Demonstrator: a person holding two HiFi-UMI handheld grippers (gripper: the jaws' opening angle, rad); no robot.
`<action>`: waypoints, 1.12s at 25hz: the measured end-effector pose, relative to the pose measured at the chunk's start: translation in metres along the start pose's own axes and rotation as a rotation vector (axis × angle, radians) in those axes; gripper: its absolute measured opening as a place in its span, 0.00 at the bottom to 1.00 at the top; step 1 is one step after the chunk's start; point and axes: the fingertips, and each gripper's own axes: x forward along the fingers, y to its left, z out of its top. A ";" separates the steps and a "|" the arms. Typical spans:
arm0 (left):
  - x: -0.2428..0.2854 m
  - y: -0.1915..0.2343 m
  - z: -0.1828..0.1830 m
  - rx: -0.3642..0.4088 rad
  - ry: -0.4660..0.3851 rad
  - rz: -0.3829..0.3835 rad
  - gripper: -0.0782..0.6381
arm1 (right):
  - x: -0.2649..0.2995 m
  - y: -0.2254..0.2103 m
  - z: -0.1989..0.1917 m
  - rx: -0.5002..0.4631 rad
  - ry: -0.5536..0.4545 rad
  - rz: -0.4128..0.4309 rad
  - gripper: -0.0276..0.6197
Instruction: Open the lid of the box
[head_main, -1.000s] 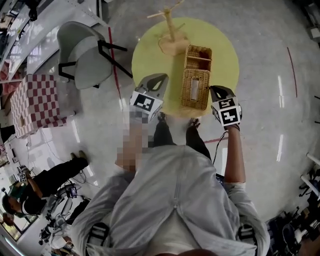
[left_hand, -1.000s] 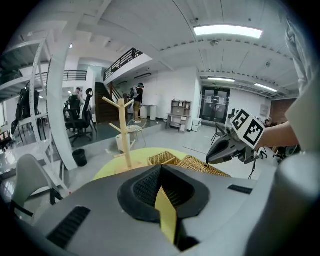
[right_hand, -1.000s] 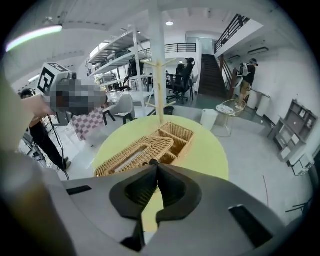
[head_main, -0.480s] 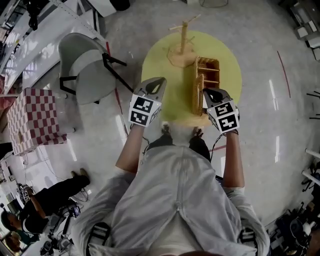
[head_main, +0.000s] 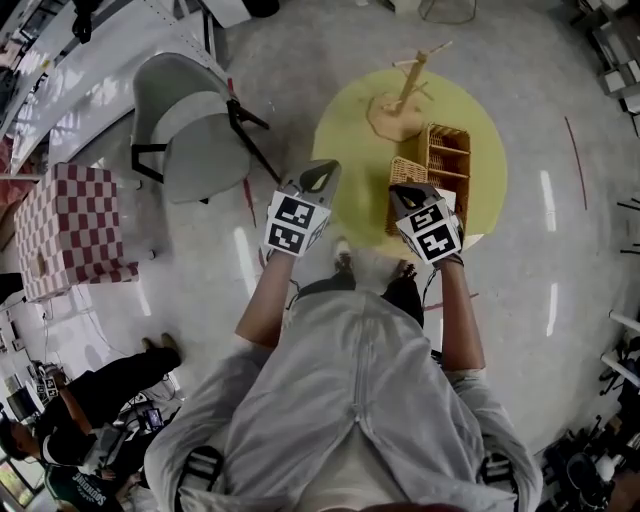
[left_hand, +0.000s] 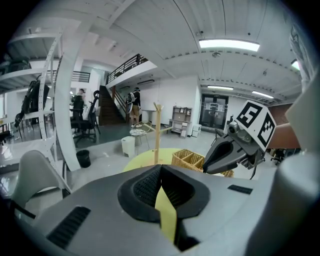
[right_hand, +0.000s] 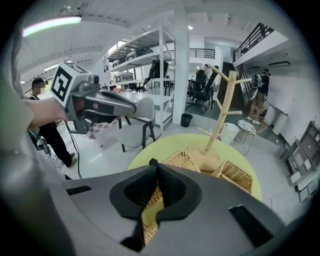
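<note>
Left gripper (head_main: 320, 172): jaws shut, nothing in them, over the table's (head_main: 350, 140) near-left part, apart from the box (head_main: 450, 160). The box sits right of centre, and the lid (right_hand: 176, 159) lies over its near half. Right gripper (head_main: 407, 190): jaws shut, empty, above the lid's near end; contact unclear. Judgement: part the right jaws, pinch the lid's free edge, lift slowly, and brace the box with the left.

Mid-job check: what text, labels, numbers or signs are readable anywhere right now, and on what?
No readable words or numbers.
Left cube, on the left gripper: black-and-white square pattern, no letters.
Right cube, on the right gripper: the same.
Bystander's shirt print: too blurred to read.
</note>
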 end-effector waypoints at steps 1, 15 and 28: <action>-0.002 0.003 -0.004 -0.003 0.005 0.002 0.15 | 0.008 0.003 -0.001 0.001 0.014 -0.010 0.08; -0.021 0.047 -0.057 -0.072 0.083 0.062 0.15 | 0.097 0.026 -0.065 0.001 0.250 -0.031 0.08; -0.014 0.033 -0.052 -0.061 0.063 0.072 0.15 | 0.079 0.018 -0.058 0.070 0.220 0.014 0.23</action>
